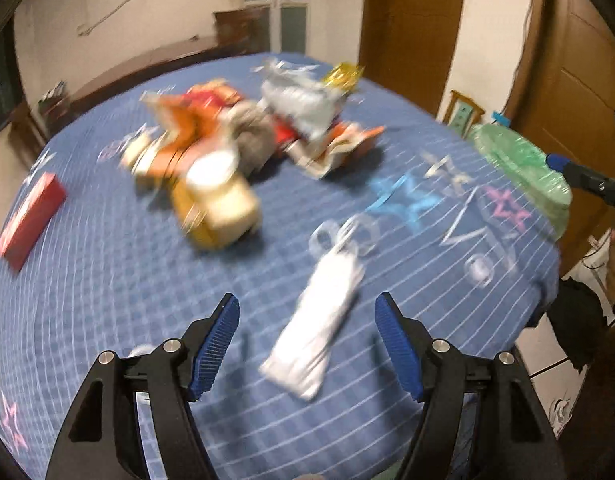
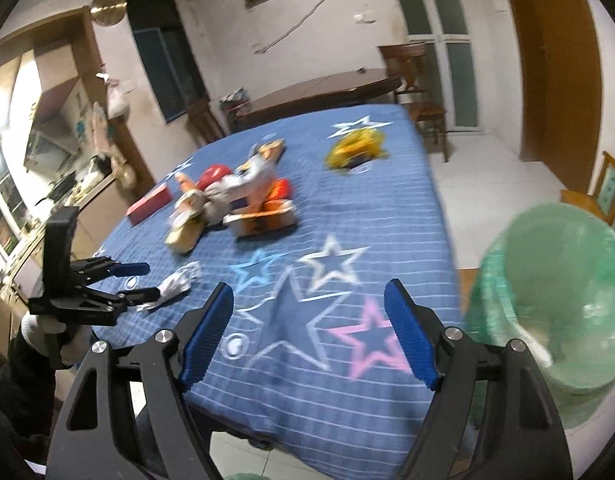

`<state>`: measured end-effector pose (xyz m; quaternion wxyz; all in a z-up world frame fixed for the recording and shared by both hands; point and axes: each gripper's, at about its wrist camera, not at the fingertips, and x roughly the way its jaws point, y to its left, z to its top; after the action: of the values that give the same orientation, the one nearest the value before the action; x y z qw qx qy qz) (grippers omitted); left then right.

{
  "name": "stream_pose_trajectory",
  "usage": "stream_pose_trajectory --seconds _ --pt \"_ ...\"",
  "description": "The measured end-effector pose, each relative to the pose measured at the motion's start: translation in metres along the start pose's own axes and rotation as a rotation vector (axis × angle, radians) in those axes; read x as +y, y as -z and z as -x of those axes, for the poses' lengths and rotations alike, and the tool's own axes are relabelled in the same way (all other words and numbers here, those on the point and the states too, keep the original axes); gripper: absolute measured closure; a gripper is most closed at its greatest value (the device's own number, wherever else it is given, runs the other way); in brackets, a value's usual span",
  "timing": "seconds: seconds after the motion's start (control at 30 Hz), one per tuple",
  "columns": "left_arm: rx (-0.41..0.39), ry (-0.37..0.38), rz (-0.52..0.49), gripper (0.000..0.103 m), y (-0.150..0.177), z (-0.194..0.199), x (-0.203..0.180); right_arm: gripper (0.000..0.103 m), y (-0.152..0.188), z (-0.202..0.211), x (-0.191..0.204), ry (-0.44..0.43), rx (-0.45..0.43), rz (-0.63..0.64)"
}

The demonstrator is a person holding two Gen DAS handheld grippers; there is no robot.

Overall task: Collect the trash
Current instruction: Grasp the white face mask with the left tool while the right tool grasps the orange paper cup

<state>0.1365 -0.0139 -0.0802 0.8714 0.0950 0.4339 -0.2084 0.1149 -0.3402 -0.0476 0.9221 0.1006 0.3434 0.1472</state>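
A pile of trash lies mid-table on the blue star-patterned cloth (image 1: 107,300): orange and red wrappers (image 1: 195,116), a silver foil bag (image 1: 303,104), a gold wrapper (image 1: 343,74) and a cream cup (image 1: 227,196). A white crumpled wrapper (image 1: 319,320) lies on the cloth between the fingers of my left gripper (image 1: 307,300), which is open, its pads clear of the wrapper on both sides. My right gripper (image 2: 309,286) is open over the table's near edge with nothing between its fingers. The right wrist view also shows the left gripper (image 2: 151,279) at the white wrapper (image 2: 175,284).
A bin lined with a green bag (image 2: 547,304) stands off the table's right side, close to my right gripper. A red box (image 1: 31,216) lies at the left edge. Clear plastic rings (image 1: 343,236) lie beyond the white wrapper. A gloved hand (image 2: 39,328) holds the left gripper.
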Motion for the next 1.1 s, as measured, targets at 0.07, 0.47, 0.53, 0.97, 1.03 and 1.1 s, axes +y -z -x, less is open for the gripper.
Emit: stream_pose_trajectory --seconds 0.07,0.47,0.53,0.97,1.03,1.1 --pt "0.004 0.009 0.008 0.032 0.004 -0.004 0.000 0.029 -0.001 -0.006 0.009 -0.018 0.009 0.013" --pt "-0.001 -0.026 -0.029 0.057 -0.002 -0.024 -0.006 0.031 -0.028 -0.066 0.047 -0.045 0.090 0.174" --pt "0.000 -0.028 -0.032 0.068 -0.003 -0.024 -0.003 0.040 -0.035 -0.081 0.058 0.018 0.105 0.343" --pt "0.017 0.026 -0.058 0.070 -0.017 -0.026 0.007 0.050 -0.061 -0.178 0.079 0.021 0.327 0.918" --pt "0.018 0.024 -0.065 0.070 -0.019 -0.029 0.006 0.055 -0.059 -0.186 0.080 0.021 0.346 0.923" --pt "0.015 0.020 -0.065 0.070 -0.020 -0.029 0.006 0.071 -0.057 -0.188 0.081 0.019 0.339 0.908"
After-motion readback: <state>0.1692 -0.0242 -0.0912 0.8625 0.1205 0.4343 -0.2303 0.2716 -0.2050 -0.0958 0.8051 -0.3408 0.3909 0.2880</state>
